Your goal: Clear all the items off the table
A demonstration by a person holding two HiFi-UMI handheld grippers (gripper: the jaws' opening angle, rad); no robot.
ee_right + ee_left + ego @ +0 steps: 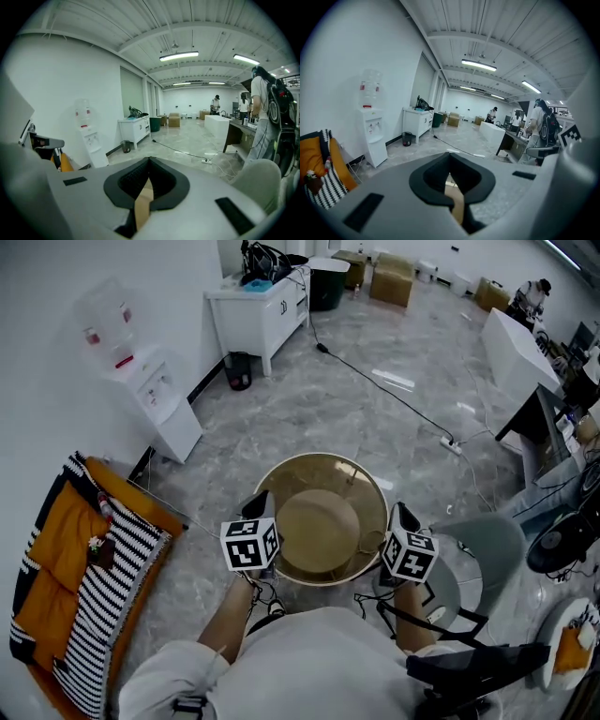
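In the head view a round, translucent brown basin hangs over the grey marble floor in front of the person's body. My left gripper is shut on its left rim. My right gripper is shut on its right rim. Seen from the left gripper view, the dark pads of the left gripper press on a thin tan strip of the rim. The right gripper view shows the same: the right gripper clamps the tan rim. No table is in sight.
A white water dispenser stands by the left wall, with an orange and striped blanket below it. A white cabinet is at the back. A cable crosses the floor. A grey chair is close on the right. A person stands by desks.
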